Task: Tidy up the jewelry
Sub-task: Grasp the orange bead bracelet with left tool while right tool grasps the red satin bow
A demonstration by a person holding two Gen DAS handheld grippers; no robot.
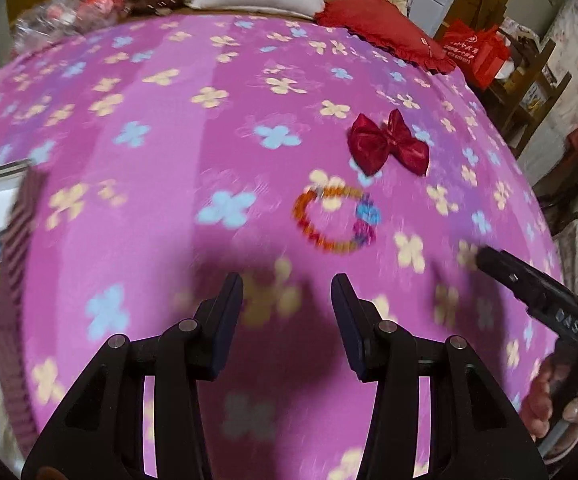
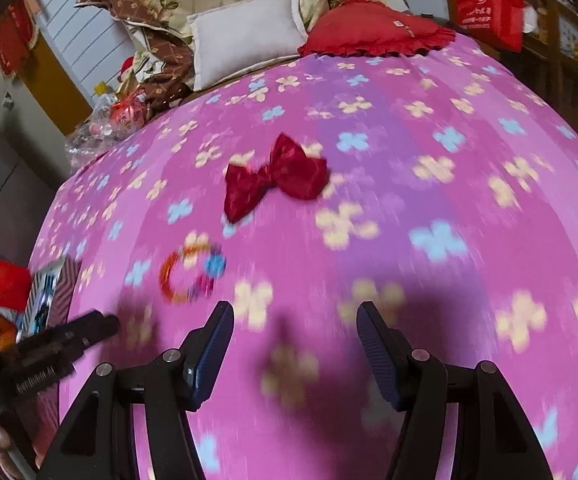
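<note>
A beaded bracelet (image 1: 335,220) of orange, blue and pink beads lies on the pink flowered bedspread (image 1: 169,128), a red bow (image 1: 389,142) just beyond it. My left gripper (image 1: 287,284) hovers short of the bracelet, open with nothing between its fingers. In the right wrist view the bracelet (image 2: 189,274) lies ahead to the left and the bow (image 2: 275,176) farther off. My right gripper (image 2: 295,312) stands open and empty over bare bedspread (image 2: 449,140). Each gripper shows at the edge of the other's view: the right gripper (image 1: 485,258), the left gripper (image 2: 105,324).
A striped box (image 1: 21,264) with printed items sits at the bed's left edge, the same box (image 2: 55,292) showing in the right wrist view. A white pillow (image 2: 249,32), a red cushion (image 2: 377,28) and folded quilts lie at the head. Wooden shelves with red bags (image 1: 485,56) stand right.
</note>
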